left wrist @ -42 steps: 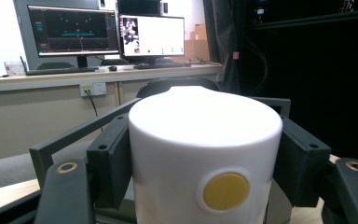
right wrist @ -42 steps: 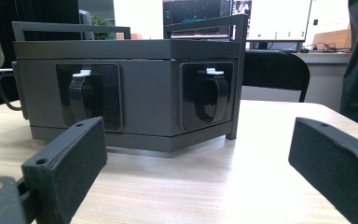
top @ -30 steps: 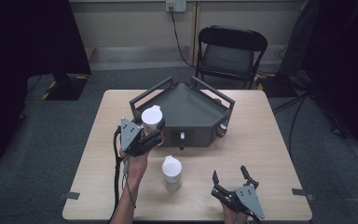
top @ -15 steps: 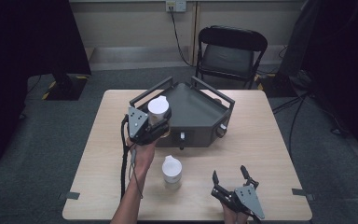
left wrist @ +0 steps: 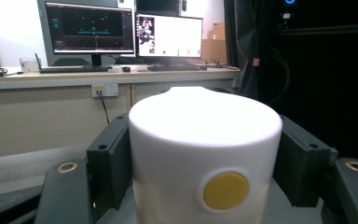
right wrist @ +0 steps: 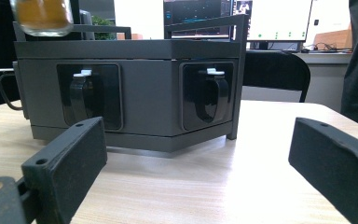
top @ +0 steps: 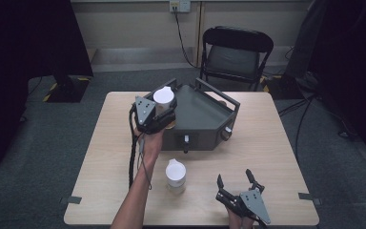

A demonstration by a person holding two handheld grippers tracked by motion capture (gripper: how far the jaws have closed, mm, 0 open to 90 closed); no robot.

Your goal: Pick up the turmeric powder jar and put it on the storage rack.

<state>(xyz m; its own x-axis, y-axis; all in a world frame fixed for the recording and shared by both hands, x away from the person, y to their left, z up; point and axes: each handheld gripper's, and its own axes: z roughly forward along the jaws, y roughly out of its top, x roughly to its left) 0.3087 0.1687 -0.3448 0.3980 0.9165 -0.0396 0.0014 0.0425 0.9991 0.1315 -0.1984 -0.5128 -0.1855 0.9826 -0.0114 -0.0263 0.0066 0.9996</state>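
1. The left gripper [top: 164, 110] is clamped on a white-lidded jar [top: 163, 97]. In the left gripper view the jar [left wrist: 205, 158] stands upright between the two black jaws, which press on its sides; a round yellow dot sits low on the jar's front, right of centre.
2. High view: the held jar is left of centre, raised over the left edge of the grey tray box [top: 205, 117]. In the right gripper view its amber-filled bottom [right wrist: 41, 16] shows at the upper left corner, above the box top.
3. A second white-lidded jar [top: 175, 174] stands on the table [top: 271, 143] below centre, well apart from both grippers.
4. The right gripper [top: 236, 182] sits at the lower right of the high view, jaws spread wide with nothing between them. Its own view looks level across the wood at the box front [right wrist: 135, 93], which has two recessed black handles.
5. Surface: light wooden table, the box at its far middle. Room: grey carpet, a black folding chair [top: 236, 52] behind the table at upper centre, a wall socket above it; monitors [left wrist: 126, 32] on a desk in the left gripper view.
6. Left forearm [top: 138, 191] comes up from the bottom edge, hand under the gripper, cable trailing beside the wrist. Right hand low at the bottom edge.
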